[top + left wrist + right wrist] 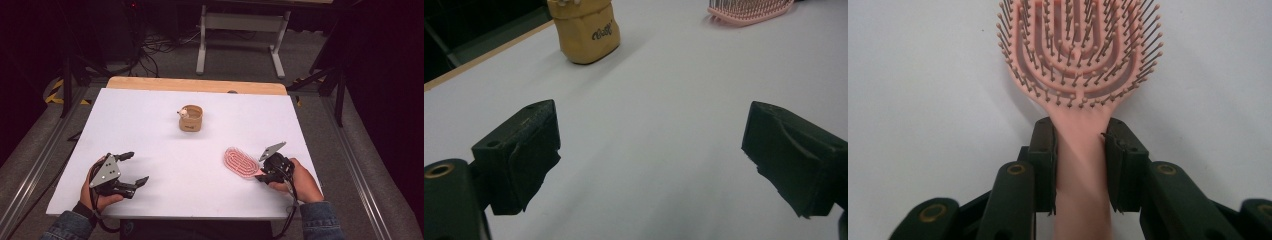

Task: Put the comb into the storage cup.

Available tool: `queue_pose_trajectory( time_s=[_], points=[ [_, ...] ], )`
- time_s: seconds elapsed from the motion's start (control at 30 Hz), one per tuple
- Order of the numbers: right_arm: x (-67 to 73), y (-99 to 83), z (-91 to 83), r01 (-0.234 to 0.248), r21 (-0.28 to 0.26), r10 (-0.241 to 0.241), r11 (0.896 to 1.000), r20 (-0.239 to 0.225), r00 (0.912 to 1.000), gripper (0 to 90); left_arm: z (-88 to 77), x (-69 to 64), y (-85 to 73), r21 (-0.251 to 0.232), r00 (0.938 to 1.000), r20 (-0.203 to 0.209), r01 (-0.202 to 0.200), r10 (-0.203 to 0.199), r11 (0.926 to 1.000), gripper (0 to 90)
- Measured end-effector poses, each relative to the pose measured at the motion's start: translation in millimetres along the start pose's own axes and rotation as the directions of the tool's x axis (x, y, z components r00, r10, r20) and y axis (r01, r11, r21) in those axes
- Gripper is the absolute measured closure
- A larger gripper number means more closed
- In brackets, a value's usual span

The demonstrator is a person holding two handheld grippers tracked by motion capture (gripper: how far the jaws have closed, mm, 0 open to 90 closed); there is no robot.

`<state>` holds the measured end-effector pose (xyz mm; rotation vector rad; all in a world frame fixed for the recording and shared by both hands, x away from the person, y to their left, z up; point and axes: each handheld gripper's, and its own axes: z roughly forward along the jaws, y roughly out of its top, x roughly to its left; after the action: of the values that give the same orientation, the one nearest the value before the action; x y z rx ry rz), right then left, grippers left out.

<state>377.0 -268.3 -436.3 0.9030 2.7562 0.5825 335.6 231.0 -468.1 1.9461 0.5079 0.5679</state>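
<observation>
Pink plastic sits between the pads of my right hand-held gripper (1079,167): one hairbrush (1080,75), bristles up, lying flat on the white counter (165,135) at the lower right of the high view; my jaws are clamped on its handle from both sides, so the grasp looks made and the lift not yet begun; next I judge it calls for a straight, level raise, keeping the long head from sagging or twisting in the grip; my left hand-held gripper (131,169) rests at the lower left, jaws wide apart with nothing between them; counted: one hairbrush, one tan fabric pouch (191,118) near the frame's upper middle, two hand-held grippers.
</observation>
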Motion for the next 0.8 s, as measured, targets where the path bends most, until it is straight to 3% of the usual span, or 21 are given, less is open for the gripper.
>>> queue_pose_trajectory(
  time_s=[0.2,0.33,0.37,0.4,0.47,0.67,0.77,0.8],
  points=[
    [-0.3,0.5,2.5,0.011,-0.051,-0.01,0.999,0.011,0.9999,69.4,-0.4,0.6,0.1,-0.001,1.0,0.0,-0.003,0.003,1.0,9.5],
    [0.1,-0.6,2.8,0.063,-0.134,-0.057,0.989,0.045,0.9973,69.5,-0.4,0.3,0.1,0.0,1.0,0.0,-0.003,0.003,1.0,9.8],
    [0.1,-0.6,2.8,0.063,-0.134,-0.057,0.989,0.045,0.9973,69.5,-0.4,0.3,0.1,0.0,1.0,0.0,-0.003,0.003,1.0,9.8],
    [0.3,-0.1,1.7,0.067,-0.176,-0.058,0.982,0.055,0.9968,69.6,-0.4,0.2,0.2,-0.001,1.0,0.0,-0.003,0.003,1.0,9.8],
    [0.7,0.4,0.8,0.063,-0.21,-0.05,0.976,0.068,0.9965,69.6,-0.3,0.0,0.2,0.0,1.0,0.001,-0.003,0.003,1.0,9.8],
    [-0.3,0.6,0.5,0.045,-0.267,-0.022,0.963,0.088,0.9958,69.7,-0.1,-0.2,0.2,0.001,1.0,0.005,0.0,0.0,1.0,9.8],
    [0.0,0.7,-0.9,0.038,-0.307,-0.004,0.951,0.108,0.9941,69.8,-0.2,0.2,0.1,0.001,1.0,0.004,0.0,0.0,1.0,9.8],
    [-0.3,0.6,-2.4,0.036,-0.34,0.006,0.94,0.12,0.9927,69.8,-0.2,0.3,0.0,0.002,1.0,0.003,0.0,0.0,1.0,9.8]
  ],
)
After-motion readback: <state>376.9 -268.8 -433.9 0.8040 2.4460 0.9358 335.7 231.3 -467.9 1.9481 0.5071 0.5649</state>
